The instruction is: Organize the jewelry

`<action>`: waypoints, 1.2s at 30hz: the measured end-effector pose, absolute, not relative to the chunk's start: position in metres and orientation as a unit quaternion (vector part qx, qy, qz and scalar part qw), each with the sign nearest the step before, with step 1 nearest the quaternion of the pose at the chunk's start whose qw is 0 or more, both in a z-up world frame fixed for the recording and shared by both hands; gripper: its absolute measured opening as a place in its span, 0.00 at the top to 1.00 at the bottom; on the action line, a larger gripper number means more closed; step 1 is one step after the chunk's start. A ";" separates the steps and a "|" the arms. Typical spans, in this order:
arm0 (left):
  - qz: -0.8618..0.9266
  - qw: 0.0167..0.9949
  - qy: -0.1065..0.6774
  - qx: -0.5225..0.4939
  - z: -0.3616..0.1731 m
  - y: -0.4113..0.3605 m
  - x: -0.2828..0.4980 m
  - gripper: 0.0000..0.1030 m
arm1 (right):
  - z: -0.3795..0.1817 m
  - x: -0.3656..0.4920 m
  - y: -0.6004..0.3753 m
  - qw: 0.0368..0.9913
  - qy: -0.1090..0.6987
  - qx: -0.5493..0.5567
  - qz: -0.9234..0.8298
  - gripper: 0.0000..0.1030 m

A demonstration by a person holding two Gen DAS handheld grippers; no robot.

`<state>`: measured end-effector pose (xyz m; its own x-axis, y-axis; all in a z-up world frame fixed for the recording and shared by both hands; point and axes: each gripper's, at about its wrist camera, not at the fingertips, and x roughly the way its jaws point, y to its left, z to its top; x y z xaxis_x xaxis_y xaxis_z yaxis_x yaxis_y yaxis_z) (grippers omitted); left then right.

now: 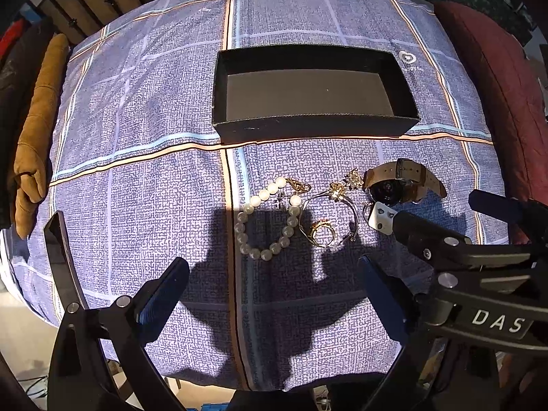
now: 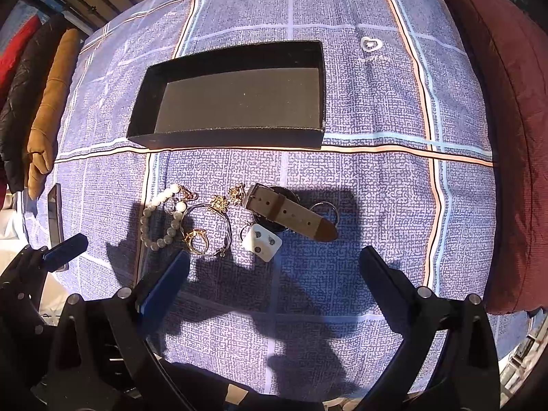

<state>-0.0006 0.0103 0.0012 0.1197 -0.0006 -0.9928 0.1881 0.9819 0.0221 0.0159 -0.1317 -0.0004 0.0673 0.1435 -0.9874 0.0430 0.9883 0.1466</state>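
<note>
An empty black box (image 1: 407, 121) (image 2: 226, 138) sits on the blue checked cloth. In front of it lies a cluster of jewelry: a pearl bracelet (image 1: 245, 227) (image 2: 145, 227), a thin bangle (image 1: 356, 215) (image 2: 227, 227), a gold ring (image 1: 320, 227) (image 2: 196, 238), gold flower earrings (image 1: 354, 178) (image 2: 236, 193), a brown-strap watch (image 1: 404, 185) (image 2: 294, 215) and a white earring card (image 1: 381, 218) (image 2: 262, 238). My left gripper (image 1: 274, 286) is open, hovering before the pearls and the ring. My right gripper (image 2: 274, 274) is open, just short of the card and watch; in the left wrist view its finger (image 1: 431, 236) hides part of the card.
A dark phone (image 1: 61, 263) (image 2: 54, 219) lies at the cloth's left edge. A brown cushion (image 1: 37, 126) lies far left, and a maroon cushion (image 2: 507, 102) borders the right side. A metal ring (image 2: 325, 210) lies beside the watch.
</note>
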 end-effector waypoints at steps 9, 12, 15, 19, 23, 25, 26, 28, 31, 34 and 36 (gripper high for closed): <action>-0.059 0.739 0.667 0.080 -0.003 0.010 -0.003 0.06 | 0.001 0.015 -0.131 0.728 0.682 0.067 0.036 0.05; -0.058 0.737 0.668 0.082 -0.004 0.011 -0.003 0.06 | 0.001 0.015 -0.130 0.727 0.682 0.066 0.038 0.05; -0.059 0.738 0.668 0.080 -0.003 0.011 -0.004 0.06 | 0.001 0.016 -0.129 0.728 0.681 0.065 0.038 0.05; -0.066 0.738 0.666 0.082 -0.002 0.009 -0.004 0.07 | 0.001 0.016 -0.129 0.728 0.681 0.065 0.039 0.05; -0.066 0.741 0.662 0.088 0.000 0.006 -0.005 0.07 | 0.001 0.015 -0.130 0.728 0.681 0.067 0.039 0.05; -0.064 0.743 0.660 0.094 0.001 0.004 -0.005 0.07 | 0.002 0.014 -0.130 0.728 0.681 0.069 0.039 0.05; -0.063 0.744 0.658 0.095 0.002 0.003 -0.005 0.07 | 0.002 0.014 -0.131 0.729 0.680 0.071 0.039 0.05; -0.064 0.747 0.656 0.091 0.004 0.003 -0.005 0.07 | 0.002 0.013 -0.131 0.729 0.679 0.071 0.039 0.05; -0.063 0.746 0.657 0.086 0.004 0.004 -0.006 0.07 | 0.002 0.013 -0.131 0.730 0.678 0.072 0.039 0.05; -0.057 0.745 0.659 0.087 0.004 0.006 -0.005 0.07 | 0.003 0.012 -0.132 0.733 0.675 0.076 0.037 0.05; -0.055 0.744 0.660 0.088 0.003 0.006 -0.006 0.07 | 0.004 0.013 -0.132 0.734 0.674 0.079 0.037 0.05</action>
<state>-0.0057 0.0063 0.0033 0.1221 0.0334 -0.9920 0.1981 0.9785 0.0573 0.0125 -0.1322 0.0039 0.0887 0.1607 -0.9830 0.0531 0.9847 0.1657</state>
